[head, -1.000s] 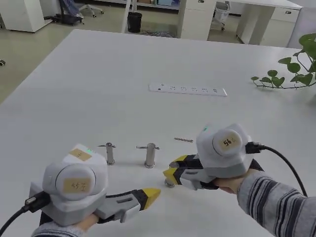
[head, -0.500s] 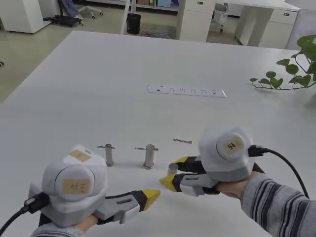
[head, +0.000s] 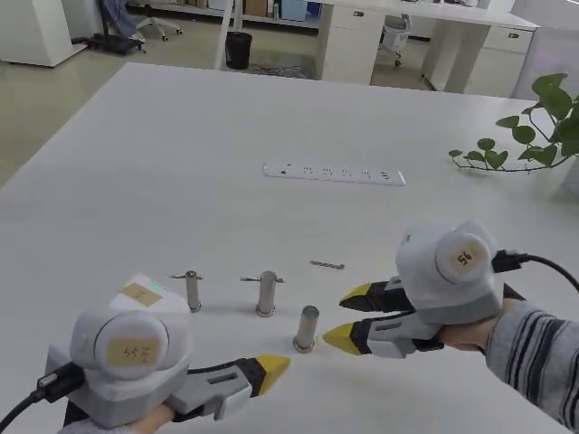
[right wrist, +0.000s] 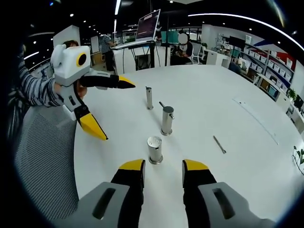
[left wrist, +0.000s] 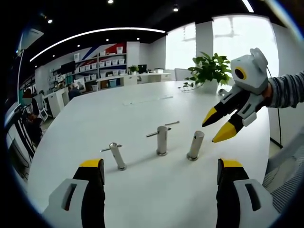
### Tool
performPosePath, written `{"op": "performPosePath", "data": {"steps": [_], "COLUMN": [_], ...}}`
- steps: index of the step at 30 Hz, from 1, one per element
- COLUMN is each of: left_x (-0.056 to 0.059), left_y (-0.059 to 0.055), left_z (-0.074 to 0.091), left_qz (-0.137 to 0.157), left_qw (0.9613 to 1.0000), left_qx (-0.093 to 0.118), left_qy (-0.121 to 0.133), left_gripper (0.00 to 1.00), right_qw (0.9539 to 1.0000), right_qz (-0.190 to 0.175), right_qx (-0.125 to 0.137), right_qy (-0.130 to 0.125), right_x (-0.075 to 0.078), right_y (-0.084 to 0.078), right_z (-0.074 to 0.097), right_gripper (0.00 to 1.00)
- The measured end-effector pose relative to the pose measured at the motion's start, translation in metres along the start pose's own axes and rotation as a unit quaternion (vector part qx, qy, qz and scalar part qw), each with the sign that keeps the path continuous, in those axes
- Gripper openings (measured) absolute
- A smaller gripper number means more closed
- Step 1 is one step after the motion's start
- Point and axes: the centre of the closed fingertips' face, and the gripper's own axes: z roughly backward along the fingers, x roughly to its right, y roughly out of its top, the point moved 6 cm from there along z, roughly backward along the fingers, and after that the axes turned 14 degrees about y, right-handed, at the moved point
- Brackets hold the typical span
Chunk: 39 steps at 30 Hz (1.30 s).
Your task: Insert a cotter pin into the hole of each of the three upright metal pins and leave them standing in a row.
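Three upright metal pins stand in a row on the white table (head: 181, 163). The left pin (head: 192, 289) and the middle pin (head: 265, 294) each carry a cotter pin through the top. The right pin (head: 307, 328) has a bare top. A loose cotter pin (head: 327, 265) lies flat just beyond the row. My right gripper (head: 351, 316) is open, just right of the bare pin and apart from it. In the right gripper view that pin (right wrist: 154, 149) stands just ahead of my right gripper (right wrist: 163, 166). My left gripper (left wrist: 161, 166) is open and holds nothing, nearer to me than the row.
A white power strip (head: 333, 173) lies further back on the table. A potted plant (head: 534, 127) hangs over the far right edge. A black cable (head: 543, 262) trails from the right gripper. Desks and chairs stand beyond the table's far edge.
The right gripper held the third pin between its jaws a second ago; it has opened, let go and drawn back to the right. The pin stays standing. The left gripper stayed put.
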Motion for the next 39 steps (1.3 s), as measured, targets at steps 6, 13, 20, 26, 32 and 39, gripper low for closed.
{"op": "performPosePath", "data": {"steps": [6, 13, 20, 26, 32, 39], "left_x": [0.001, 0.004, 0.006, 0.007, 0.008, 0.007], "left_y": [0.001, 0.001, 0.001, -0.002, -0.002, -0.004], "left_z": [0.0, 0.001, 0.001, 0.001, 0.0, 0.0], "left_qz": [0.0, -0.004, -0.002, -0.004, -0.003, -0.002], "left_qw": [1.0, 1.0, 0.9999, 0.9998, 0.9998, 0.9997], "left_qx": [0.001, 0.002, 0.0, -0.007, -0.006, -0.009], "left_qy": [-0.002, -0.008, -0.014, -0.017, -0.021, -0.021], "left_gripper": [0.98, 0.98, 0.98, 0.98, 0.98, 0.97], "right_qw": [0.9997, 0.9985, 0.9963, 0.9938, 0.9921, 0.9883], "right_qz": [0.005, 0.015, 0.025, 0.0, 0.007, 0.007], "right_qx": [-0.024, -0.053, -0.082, -0.111, -0.125, -0.152], "right_qy": [-0.004, -0.006, -0.002, -0.007, -0.006, -0.004], "right_x": [0.022, 0.052, 0.076, 0.094, 0.111, 0.126], "right_y": [0.0, 0.006, 0.011, 0.011, 0.015, 0.009], "right_z": [0.006, 0.004, -0.008, -0.02, -0.031, -0.038], "right_gripper": [0.26, 0.23, 0.2, 0.16, 0.14, 0.09]}}
